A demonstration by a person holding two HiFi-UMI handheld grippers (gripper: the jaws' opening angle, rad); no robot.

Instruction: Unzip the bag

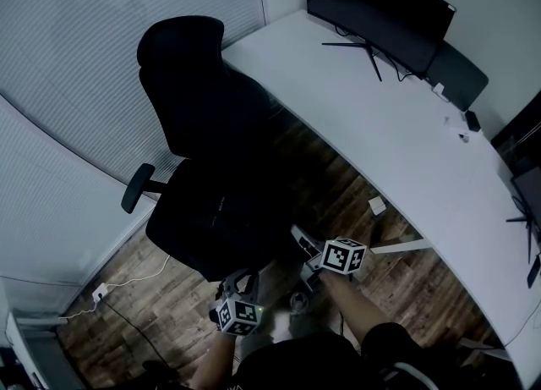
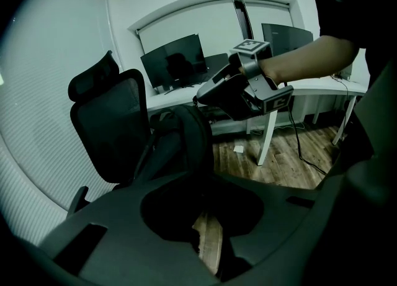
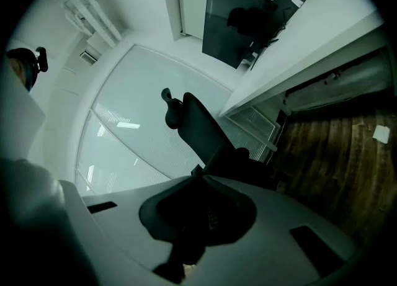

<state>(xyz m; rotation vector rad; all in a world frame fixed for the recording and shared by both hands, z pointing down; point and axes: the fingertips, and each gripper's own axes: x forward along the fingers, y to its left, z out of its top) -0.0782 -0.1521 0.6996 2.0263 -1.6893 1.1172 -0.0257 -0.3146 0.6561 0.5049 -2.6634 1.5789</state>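
**Bag upright on the chair, right claw at its top**

Left claw point(image 1: 240, 282) sits low by the front of the chair point(image 1: 190, 109), jaws nearly together, its hold unclear. The bag point(image 2: 183, 142) stands ahead of it on the seat, long axis vertical. Right claw point(image 2: 200, 100), closed tight, is nearer, at the bag's top, likely on the zip.

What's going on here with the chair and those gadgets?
A person holds tongs in each hand and works on a black bag resting on an office chair. The right tongs are at the bag's top, shut on a dark bit of it, seemingly at the zip. The left tongs sit lower against the bag; it is too dark to tell whether they grip.
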